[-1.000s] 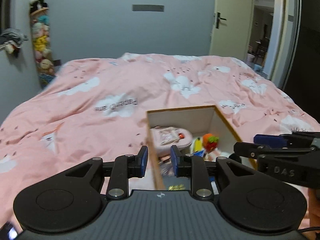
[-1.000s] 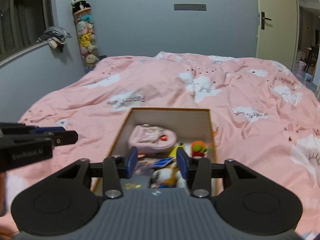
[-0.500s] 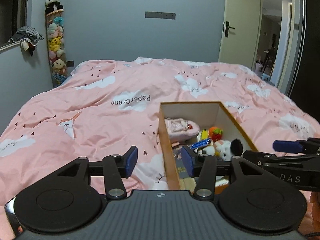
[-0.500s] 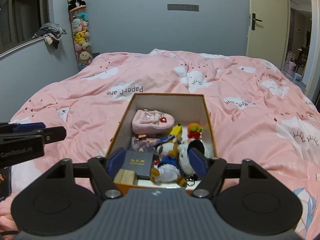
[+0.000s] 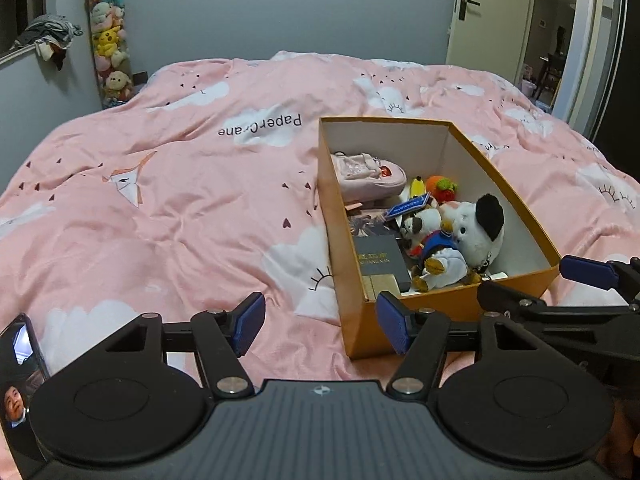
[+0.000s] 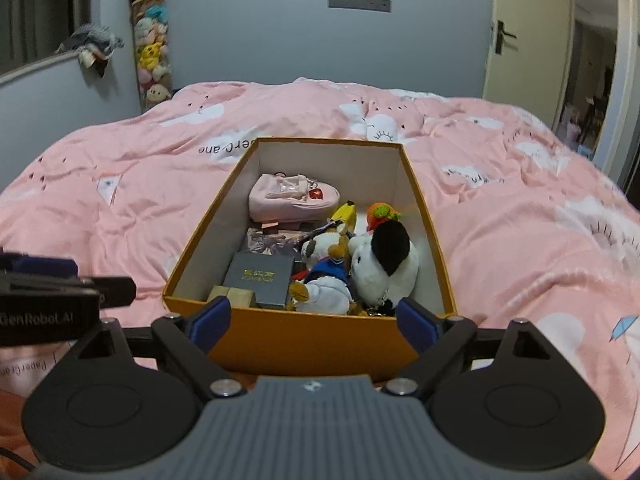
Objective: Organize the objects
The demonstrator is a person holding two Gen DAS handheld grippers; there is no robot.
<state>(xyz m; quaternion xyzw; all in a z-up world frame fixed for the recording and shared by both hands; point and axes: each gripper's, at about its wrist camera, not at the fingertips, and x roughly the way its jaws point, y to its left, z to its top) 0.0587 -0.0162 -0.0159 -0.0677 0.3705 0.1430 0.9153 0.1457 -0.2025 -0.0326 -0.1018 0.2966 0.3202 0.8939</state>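
Note:
An orange cardboard box sits on the pink bedspread. Inside lie a pink pouch, a black-and-white plush, a duck plush, a dark gift box, a banana toy and an orange plush. My left gripper is open and empty, near the box's front left corner. My right gripper is open and empty, just in front of the box's near wall. Each gripper shows at the edge of the other's view.
The pink cloud-print bedspread spreads around the box. A hanging column of plush toys is on the far wall at the left. An open door is at the far right. A phone lies at the near left.
Both grippers have pulled back from the box and opened wide. The box and its contents now show in full.

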